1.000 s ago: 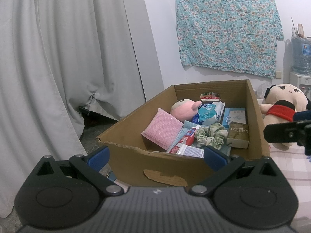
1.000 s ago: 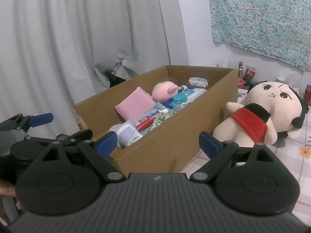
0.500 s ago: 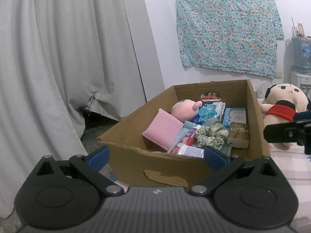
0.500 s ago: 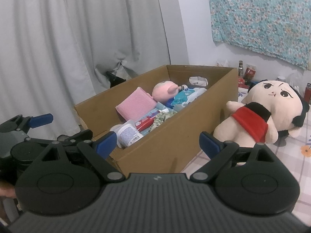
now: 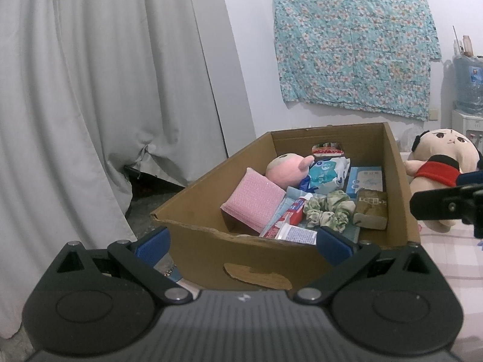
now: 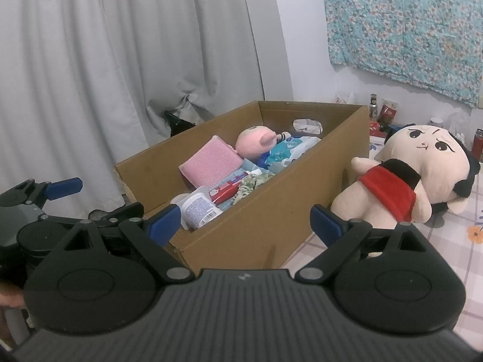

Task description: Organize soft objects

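The left hand-held gripper (image 5: pixel 243 239) hangs low at the near end of the box (image 5: pixel 193 242), jaws spread wide with nothing between them. The right hand-held gripper (image 6: pixel 245 221) is likewise spread and empty, aimed at the box's near corner from the side where the doll (image 6: pixel 422 172) lies. Both face the box, which suits either reaching in or bringing something to it.

Nearest in the box are a white jar (image 6: pixel 200 209) and a toothpaste tube (image 5: pixel 286 215), hard goods mixed in with soft ones. Just behind sit a green scrunchie (image 5: pixel 329 208), a pink pad (image 5: pixel 253 199) leaning tilted against the left wall, and an olive pack (image 5: pixel 371 209) by the right wall. Farther back lie a pink plush (image 5: pixel 286 167), a blue wipes pack (image 5: pixel 326 175) and a light blue carton (image 5: pixel 365 178). The soft things in the box are heaped loosely, propped on one another, not laid in rows.

The doll lies outside, on its side just beside the box's right wall, likely too bulky to fit without making room. Whether it was lifted out or waits to go in, this scene fits both.

The box and doll rest on a pale checked cloth (image 6: pixel 446 244) with small flowers; whether a table or a bed is beneath, I cannot tell. Beyond are grey curtains (image 5: pixel 105 90), a white wall with a floral cloth (image 5: pixel 353 42) hung on it, small bottles (image 6: pixel 374 110) by the wall, and a water dispenser (image 5: pixel 468 90) at far right.
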{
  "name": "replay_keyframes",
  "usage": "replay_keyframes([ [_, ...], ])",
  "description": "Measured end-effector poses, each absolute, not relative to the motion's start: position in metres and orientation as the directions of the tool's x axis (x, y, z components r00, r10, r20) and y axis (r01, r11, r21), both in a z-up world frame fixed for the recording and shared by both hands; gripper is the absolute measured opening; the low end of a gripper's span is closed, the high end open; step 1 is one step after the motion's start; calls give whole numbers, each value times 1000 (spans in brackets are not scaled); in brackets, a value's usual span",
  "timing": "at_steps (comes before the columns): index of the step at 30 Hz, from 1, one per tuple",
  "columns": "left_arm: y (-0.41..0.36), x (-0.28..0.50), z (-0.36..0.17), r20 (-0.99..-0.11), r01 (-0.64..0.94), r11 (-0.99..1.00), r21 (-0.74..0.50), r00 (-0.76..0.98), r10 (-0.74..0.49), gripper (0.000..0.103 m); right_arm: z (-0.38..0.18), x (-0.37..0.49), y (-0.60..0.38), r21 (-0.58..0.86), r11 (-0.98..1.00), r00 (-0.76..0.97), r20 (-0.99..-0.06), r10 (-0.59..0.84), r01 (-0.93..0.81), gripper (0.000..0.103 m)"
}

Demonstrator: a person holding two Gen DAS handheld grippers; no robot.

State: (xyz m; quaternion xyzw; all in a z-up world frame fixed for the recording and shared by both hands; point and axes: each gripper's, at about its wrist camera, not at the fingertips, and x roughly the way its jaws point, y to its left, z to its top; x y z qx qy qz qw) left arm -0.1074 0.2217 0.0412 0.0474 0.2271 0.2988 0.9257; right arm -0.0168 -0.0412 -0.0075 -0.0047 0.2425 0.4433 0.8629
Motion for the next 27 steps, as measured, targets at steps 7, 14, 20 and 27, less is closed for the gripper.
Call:
replay_keyframes([
  [7,224,-106,40,-391,-534,815,224,717,577,103,-7,-17,-41,205,608,492,-422,762,-767,94],
  [14,221,-104,39,-394,-542,806,239,704,591,103,-8,-16,-41,209,612,492,-427,759,-762,94],
  [20,215,-104,38,-378,-552,787,274,691,616,103,-7,-14,-39,213,617,496,-427,756,-757,94],
  [27,211,-103,38,-378,-550,788,275,692,615,103,-6,-18,-38,197,611,495,-425,758,-767,94],
])
